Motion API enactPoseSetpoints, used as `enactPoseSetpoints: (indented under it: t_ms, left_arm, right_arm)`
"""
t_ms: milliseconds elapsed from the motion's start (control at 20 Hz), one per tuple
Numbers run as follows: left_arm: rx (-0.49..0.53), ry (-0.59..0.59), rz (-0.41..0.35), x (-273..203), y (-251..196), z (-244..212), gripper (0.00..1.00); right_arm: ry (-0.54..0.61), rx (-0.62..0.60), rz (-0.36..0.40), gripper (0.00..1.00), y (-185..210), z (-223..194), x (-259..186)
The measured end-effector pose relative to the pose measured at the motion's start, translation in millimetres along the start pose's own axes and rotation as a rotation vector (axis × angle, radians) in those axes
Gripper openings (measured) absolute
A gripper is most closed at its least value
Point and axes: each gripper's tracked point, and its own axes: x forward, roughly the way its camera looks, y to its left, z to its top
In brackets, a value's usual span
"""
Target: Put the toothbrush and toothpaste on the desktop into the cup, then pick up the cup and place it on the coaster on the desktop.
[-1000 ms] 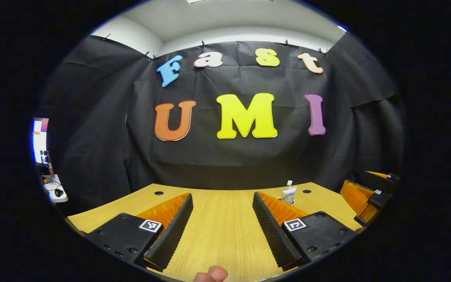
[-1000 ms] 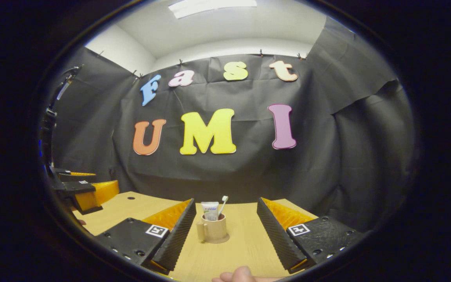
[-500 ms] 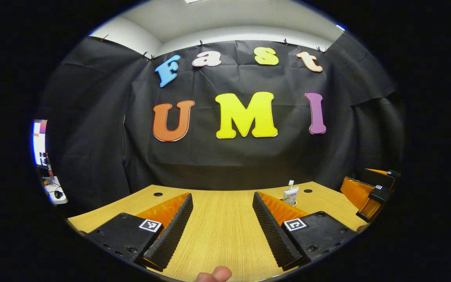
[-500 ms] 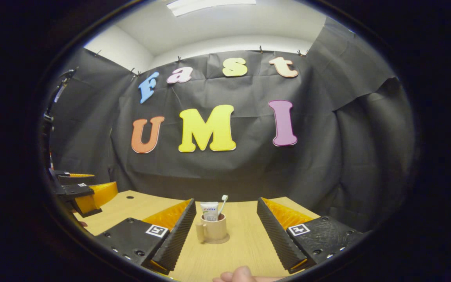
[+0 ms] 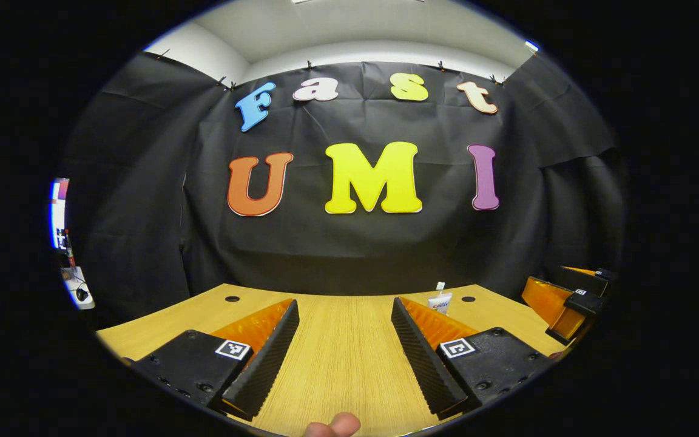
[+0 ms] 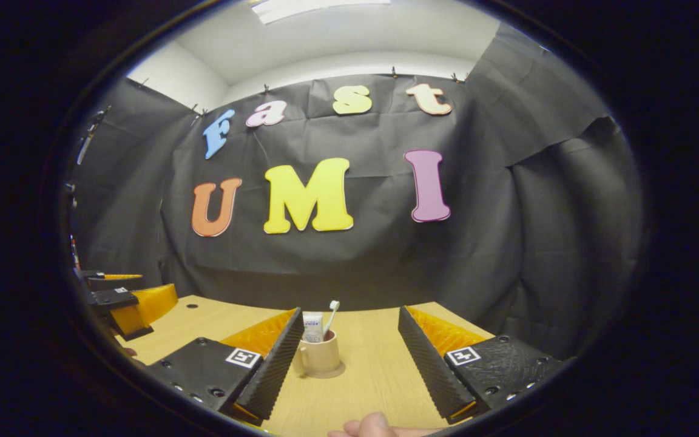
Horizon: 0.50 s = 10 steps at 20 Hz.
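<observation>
Your cup (image 6: 319,357) sits on its coaster (image 6: 324,371) at 12 o'clock with toothbrush (image 6: 330,314) and toothpaste (image 6: 312,326) inside; both tongs (image 6: 349,358) (image 5: 346,352) gape wide, and it looks light, hard, tippy, so you'd hold its sides.

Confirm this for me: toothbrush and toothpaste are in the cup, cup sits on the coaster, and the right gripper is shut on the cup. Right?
Not quite. In the right gripper view the right gripper is open, its fingers wide apart and clear of the cup. The toothbrush and toothpaste do stand in the cup, on the coaster.
</observation>
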Motion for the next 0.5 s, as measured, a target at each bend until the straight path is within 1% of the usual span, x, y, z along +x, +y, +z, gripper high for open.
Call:
enactPoseSetpoints:
  t_ms: [200,350,500]
  left_arm:
    - [0.006,0.003,0.006,0.1,0.1,-0.6,0.97]
    - [0.006,-0.001,0.01,-0.9,0.4,0.3,0.98]
    - [0.014,-0.001,0.009,-1.2,1.1,-0.7,0.98]
  right_arm:
    - [0.013,0.005,0.016,0.95,2.6,-2.5,0.5]
    - [0.005,-0.013,0.023,0.95,4.6,-0.9,1.4]
    - [-0.005,-0.004,0.034,0.95,8.0,3.4,1.8]
